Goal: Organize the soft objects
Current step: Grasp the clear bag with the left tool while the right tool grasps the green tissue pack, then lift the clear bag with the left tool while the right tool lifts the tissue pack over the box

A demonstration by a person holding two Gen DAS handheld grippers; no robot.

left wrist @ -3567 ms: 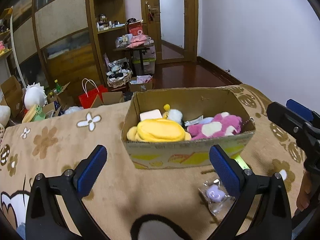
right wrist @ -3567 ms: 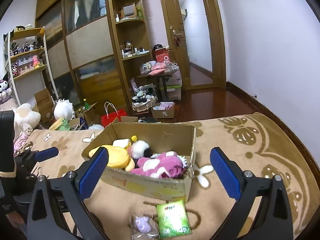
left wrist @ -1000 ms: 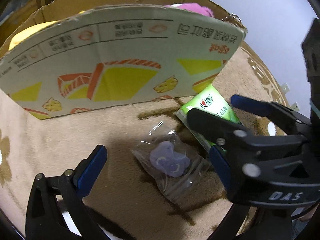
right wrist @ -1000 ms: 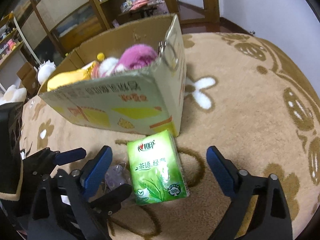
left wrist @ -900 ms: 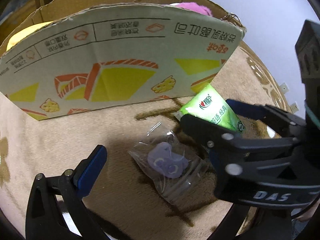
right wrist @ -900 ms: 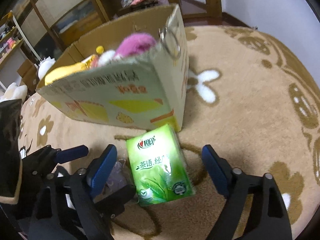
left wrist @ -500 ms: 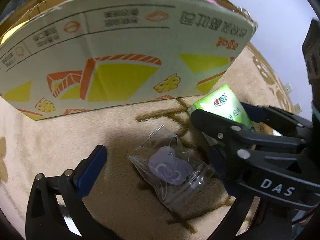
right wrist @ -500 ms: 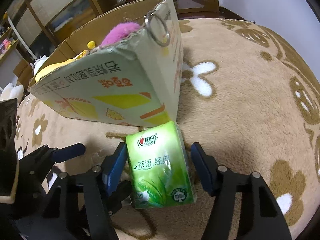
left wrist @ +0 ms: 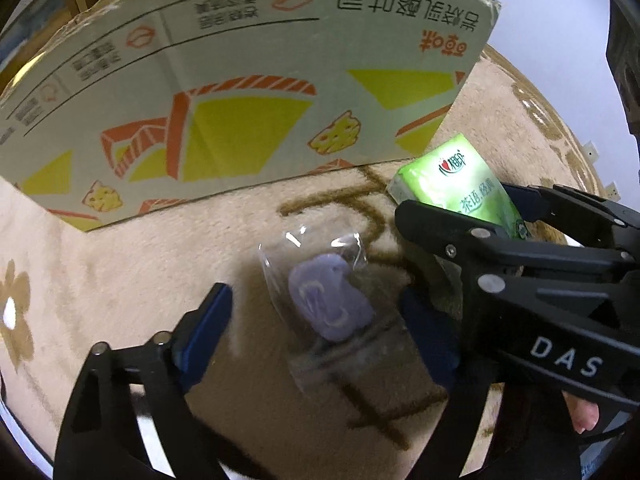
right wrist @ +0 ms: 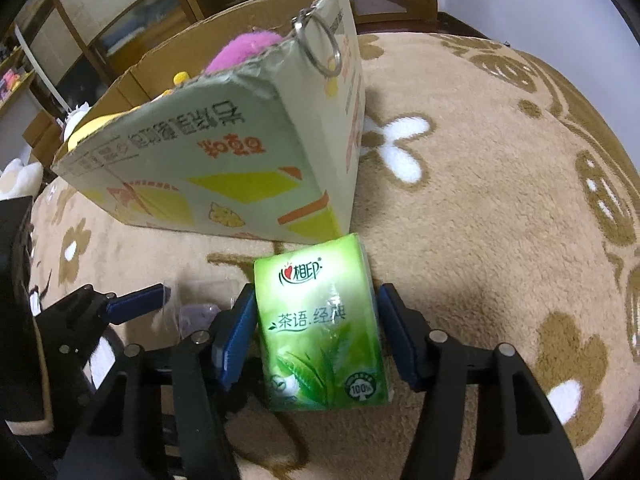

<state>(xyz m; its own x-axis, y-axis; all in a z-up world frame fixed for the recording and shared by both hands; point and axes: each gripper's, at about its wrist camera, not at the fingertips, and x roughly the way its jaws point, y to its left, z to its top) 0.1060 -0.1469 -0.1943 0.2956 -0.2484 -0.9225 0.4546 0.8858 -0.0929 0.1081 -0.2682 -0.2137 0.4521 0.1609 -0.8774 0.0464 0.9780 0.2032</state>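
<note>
A green tissue pack (right wrist: 320,328) lies on the beige flowered blanket (right wrist: 480,200), just in front of the cardboard box (right wrist: 224,168). My right gripper (right wrist: 316,336) is closing on it, both blue pads against its sides. Left of it lies a clear bag with a small purple item (left wrist: 328,304). My left gripper (left wrist: 318,334) straddles this bag, jaws closing. Its left pad (left wrist: 208,332) is still apart from the bag. In the left wrist view the tissue pack (left wrist: 460,184) shows between the right gripper's black fingers (left wrist: 480,236).
The box (left wrist: 240,80) holds a pink plush (right wrist: 244,50) and a yellow plush (right wrist: 96,126); a metal key ring (right wrist: 320,46) hangs on its near corner. A person's fingertip (left wrist: 584,416) shows under the right gripper. Shelves and a door stand beyond.
Both grippers came down from above the box to the items in front of it. Within the last second both pairs of jaws narrowed, the right onto the tissue pack, the left around the bag.
</note>
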